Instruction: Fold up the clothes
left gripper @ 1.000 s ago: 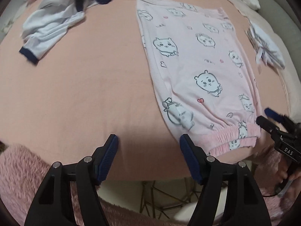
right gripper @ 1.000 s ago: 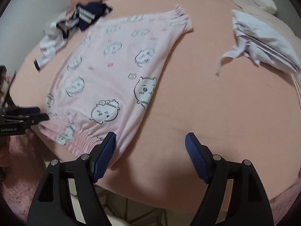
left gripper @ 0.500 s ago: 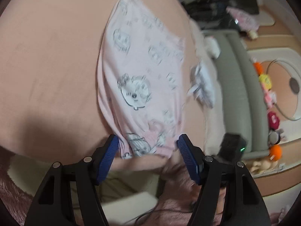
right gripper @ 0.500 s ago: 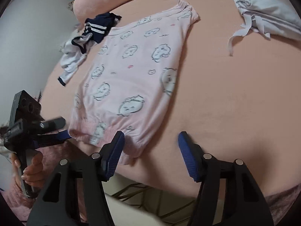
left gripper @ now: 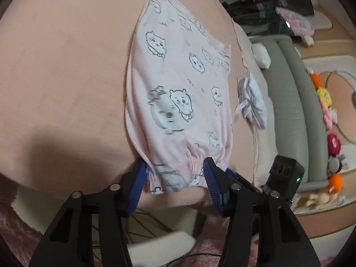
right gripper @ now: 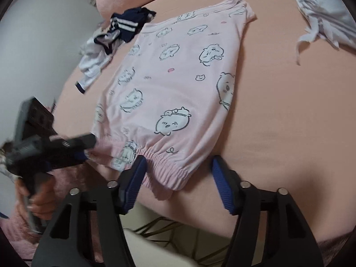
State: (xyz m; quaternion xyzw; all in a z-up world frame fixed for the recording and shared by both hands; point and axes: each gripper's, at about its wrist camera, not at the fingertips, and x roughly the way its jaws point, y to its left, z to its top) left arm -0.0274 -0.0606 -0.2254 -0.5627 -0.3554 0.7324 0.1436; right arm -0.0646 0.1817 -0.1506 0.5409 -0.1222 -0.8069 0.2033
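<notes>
Pink cartoon-print garment (right gripper: pixel 178 93): soft jersey, flat on the peach bedspread (right gripper: pixel 289 122), long axis running near to far. Gathered elastic hem (right gripper: pixel 164 166) hangs at the near bed edge.
Right gripper (right gripper: pixel 178 178): fingers apart, bracketing the hem's right corner.
Left gripper (left gripper: pixel 174 178): fingers apart, straddling the hem's left portion.
Both sit equally close; the fabric lies directly ahead between each pair of ribbed blue pads (right gripper: pixel 222 184).
Folded white cloth (right gripper: pixel 322 17): far right.
Navy-white garment (right gripper: pixel 111 44): far left, crumpled.
</notes>
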